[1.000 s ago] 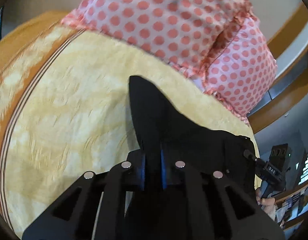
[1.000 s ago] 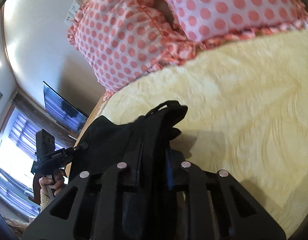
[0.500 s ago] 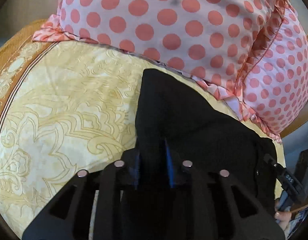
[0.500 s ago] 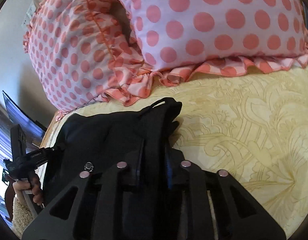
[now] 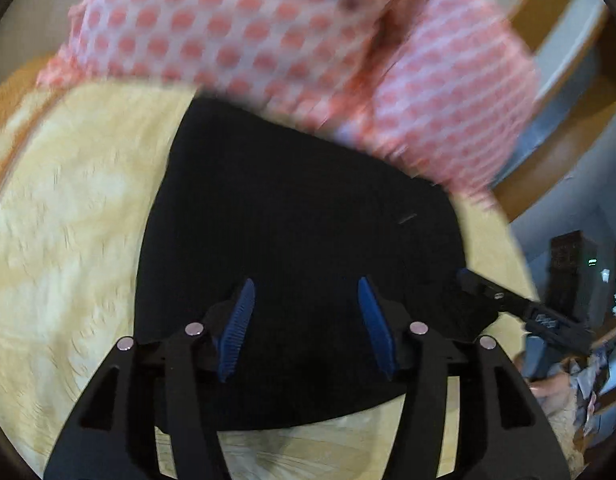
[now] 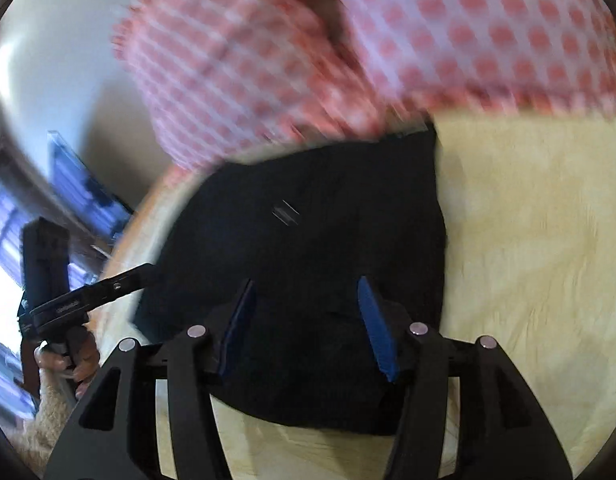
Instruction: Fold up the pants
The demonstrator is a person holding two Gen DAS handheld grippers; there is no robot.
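Observation:
The black pants point(image 5: 300, 232) lie folded in a compact block on the yellow bedspread point(image 5: 68, 240), their far edge against the polka-dot pillows. My left gripper point(image 5: 306, 304) is open and empty, hovering over the near part of the pants. In the right wrist view the same pants point(image 6: 328, 232) lie below my right gripper point(image 6: 304, 304), which is also open and empty. The right gripper shows at the right edge of the left wrist view point(image 5: 520, 308), and the left gripper at the left of the right wrist view point(image 6: 88, 296). Both views are motion-blurred.
Pink polka-dot pillows point(image 5: 288, 40) lie along the head of the bed, also in the right wrist view point(image 6: 348, 48). A wooden headboard point(image 5: 556, 40) is behind them. The bedspread point(image 6: 528, 240) stretches to the right. A window and screen point(image 6: 68, 176) are at the left.
Both grippers have opened and let go of the pants, which now lie flat on the bed. Both grippers have pulled back and up from the pillows.

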